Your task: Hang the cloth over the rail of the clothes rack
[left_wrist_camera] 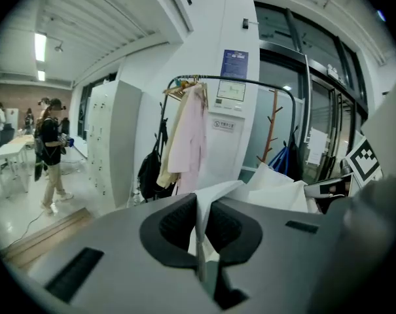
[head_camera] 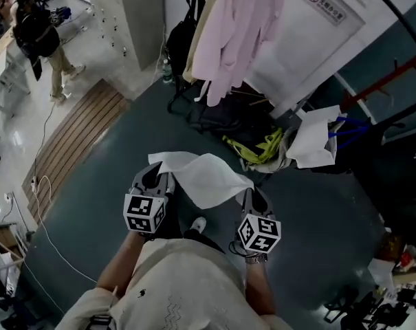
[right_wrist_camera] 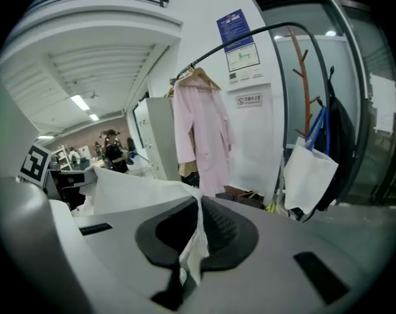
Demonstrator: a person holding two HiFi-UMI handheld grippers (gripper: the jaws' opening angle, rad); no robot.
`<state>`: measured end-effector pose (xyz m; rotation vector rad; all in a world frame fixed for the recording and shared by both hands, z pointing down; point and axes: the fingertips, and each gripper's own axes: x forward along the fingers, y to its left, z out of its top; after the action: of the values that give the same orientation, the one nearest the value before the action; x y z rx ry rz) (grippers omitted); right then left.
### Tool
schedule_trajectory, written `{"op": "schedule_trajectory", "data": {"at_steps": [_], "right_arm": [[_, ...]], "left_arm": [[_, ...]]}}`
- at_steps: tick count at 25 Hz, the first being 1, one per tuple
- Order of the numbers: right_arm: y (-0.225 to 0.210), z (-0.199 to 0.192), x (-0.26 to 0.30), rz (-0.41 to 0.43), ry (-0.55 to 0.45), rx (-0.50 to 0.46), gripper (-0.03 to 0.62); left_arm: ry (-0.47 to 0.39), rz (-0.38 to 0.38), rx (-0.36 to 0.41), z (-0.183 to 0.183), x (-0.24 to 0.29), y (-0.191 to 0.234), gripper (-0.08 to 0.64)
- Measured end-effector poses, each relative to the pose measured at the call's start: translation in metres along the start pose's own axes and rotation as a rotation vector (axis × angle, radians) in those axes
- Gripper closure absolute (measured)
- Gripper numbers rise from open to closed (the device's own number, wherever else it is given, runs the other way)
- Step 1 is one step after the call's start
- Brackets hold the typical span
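no wording can be read: the white sign (head_camera: pixel 324 5) on the white panel (head_camera: pixel 312 47) shows a red prohibition circle beside characters too small to make out. higher on that panel hang a blue notice (left_wrist_camera: pixel 234 64) and a white sheet (left_wrist_camera: pixel 230 92), their print too fine to read

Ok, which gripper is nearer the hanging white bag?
Right. The right gripper sits just below-left of the white bag in the head view; the left gripper is farther left, across the cloth both hold.
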<state>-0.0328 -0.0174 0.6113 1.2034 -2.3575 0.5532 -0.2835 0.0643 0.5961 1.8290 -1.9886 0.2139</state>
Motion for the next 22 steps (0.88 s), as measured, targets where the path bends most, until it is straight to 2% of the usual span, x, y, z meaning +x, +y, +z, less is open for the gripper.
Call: {"op": "schedule_trajectory", "data": {"at_steps": [7, 11, 15, 18, 22], "right_arm": [[-0.034, 0.040, 0.027, -0.275, -0.028, 0.128, 0.566], [-0.046, 0.062, 0.024, -0.390, -0.047, 0.144, 0.566], [-0.061, 0.091, 0.017, -0.428, -0.049, 0.048, 0.566], [-0.070, 0.104, 0.010, -0.432, -0.006, -0.020, 0.566], [-0.074, 0.128, 0.010, -0.400, 0.057, -0.133, 0.566]], "left_arm": [[0.074, -0.312, 0.129, 0.047, 0.123, -0.001, 0.543], [0.077, -0.495, 0.263, 0.084, 0.170, -0.010, 0.543], [0.006, -0.589, 0.539, 0.127, 0.208, -0.018, 0.543], [0.002, -0.656, 0.640, 0.143, 0.230, -0.019, 0.543], [0.061, -0.755, 0.795, 0.162, 0.240, -0.020, 0.543]]}}
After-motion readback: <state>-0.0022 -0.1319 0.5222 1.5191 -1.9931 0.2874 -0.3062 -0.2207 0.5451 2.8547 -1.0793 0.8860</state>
